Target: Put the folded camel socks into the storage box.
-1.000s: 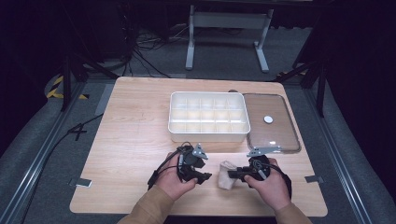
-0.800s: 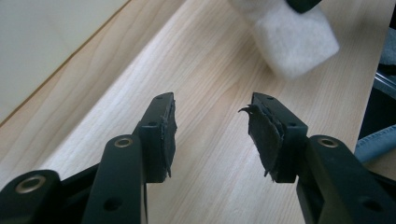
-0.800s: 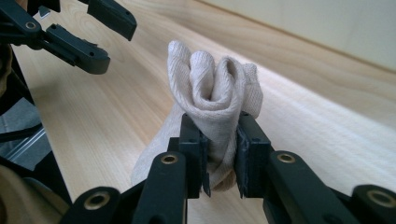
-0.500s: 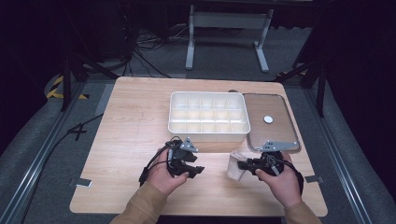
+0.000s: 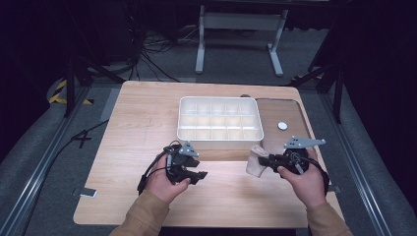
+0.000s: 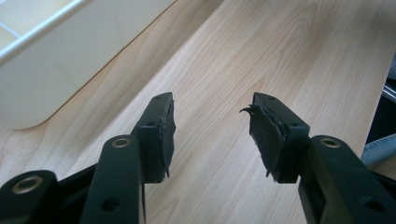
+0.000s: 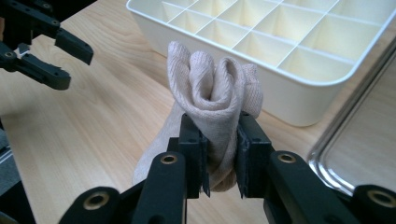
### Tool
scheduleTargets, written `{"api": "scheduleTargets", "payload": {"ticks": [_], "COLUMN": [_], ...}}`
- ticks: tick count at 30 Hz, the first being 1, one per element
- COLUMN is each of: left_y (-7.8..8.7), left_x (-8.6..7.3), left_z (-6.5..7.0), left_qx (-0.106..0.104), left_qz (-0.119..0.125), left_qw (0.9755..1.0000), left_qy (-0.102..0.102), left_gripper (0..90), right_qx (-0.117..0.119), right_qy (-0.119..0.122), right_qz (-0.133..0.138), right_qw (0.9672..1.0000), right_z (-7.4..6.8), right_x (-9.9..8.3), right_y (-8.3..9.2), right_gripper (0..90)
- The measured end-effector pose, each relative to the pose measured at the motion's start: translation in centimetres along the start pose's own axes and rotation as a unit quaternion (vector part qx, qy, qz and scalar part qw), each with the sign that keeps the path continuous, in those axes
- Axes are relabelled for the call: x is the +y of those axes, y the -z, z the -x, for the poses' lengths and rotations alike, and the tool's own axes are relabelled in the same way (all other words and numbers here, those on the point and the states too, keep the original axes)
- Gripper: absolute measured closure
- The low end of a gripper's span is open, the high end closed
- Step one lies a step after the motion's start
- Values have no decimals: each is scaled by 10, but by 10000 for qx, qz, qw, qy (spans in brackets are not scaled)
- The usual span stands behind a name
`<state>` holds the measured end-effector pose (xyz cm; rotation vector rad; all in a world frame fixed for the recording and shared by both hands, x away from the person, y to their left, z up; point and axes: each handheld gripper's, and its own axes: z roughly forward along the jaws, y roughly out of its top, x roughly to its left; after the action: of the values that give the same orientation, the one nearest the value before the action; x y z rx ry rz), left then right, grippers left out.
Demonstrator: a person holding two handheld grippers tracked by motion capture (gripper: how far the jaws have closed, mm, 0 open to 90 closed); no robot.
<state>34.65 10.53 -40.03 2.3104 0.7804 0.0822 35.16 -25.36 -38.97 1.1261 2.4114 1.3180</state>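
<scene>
1. The right gripper (image 7: 219,154) squeezed a rolled beige sock (image 7: 212,100) tight between its two black jaws.
2. The sock stuck up past the jaw tips, and the white box with little squares (image 7: 299,60) sat just behind it.
3. The left gripper (image 6: 212,135) was open wide with nothing in it.
4. Only the wooden table (image 6: 224,60) lay under its jaws, and the white box was off to its left.

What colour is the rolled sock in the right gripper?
Pale beige sock; the right gripper view shows it best.
</scene>
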Motion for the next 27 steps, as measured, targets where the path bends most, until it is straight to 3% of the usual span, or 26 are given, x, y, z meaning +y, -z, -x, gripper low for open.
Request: {"api": "scheduleTargets", "payload": {"ticks": [5,9,27], "left_y": [5,8,15], "left_x": [-3,-4,-11], "left_z": [-6,-8,-14], "left_qx": [2,14,126], "left_qz": [75,77,120], "left_qw": [9999,9999,9996], "left_qy": [89,118,232], "left_gripper": [504,504,504], "right_qx": [161,114,-240], "right_qy": [379,520,669], "right_qz": [-35,-131,-414], "right_qw": [9991,9985,9966], "right_z": [11,18,44], "right_x": [15,25,60], "right_y": [4,7,11], "right_gripper": [752,751,751]}}
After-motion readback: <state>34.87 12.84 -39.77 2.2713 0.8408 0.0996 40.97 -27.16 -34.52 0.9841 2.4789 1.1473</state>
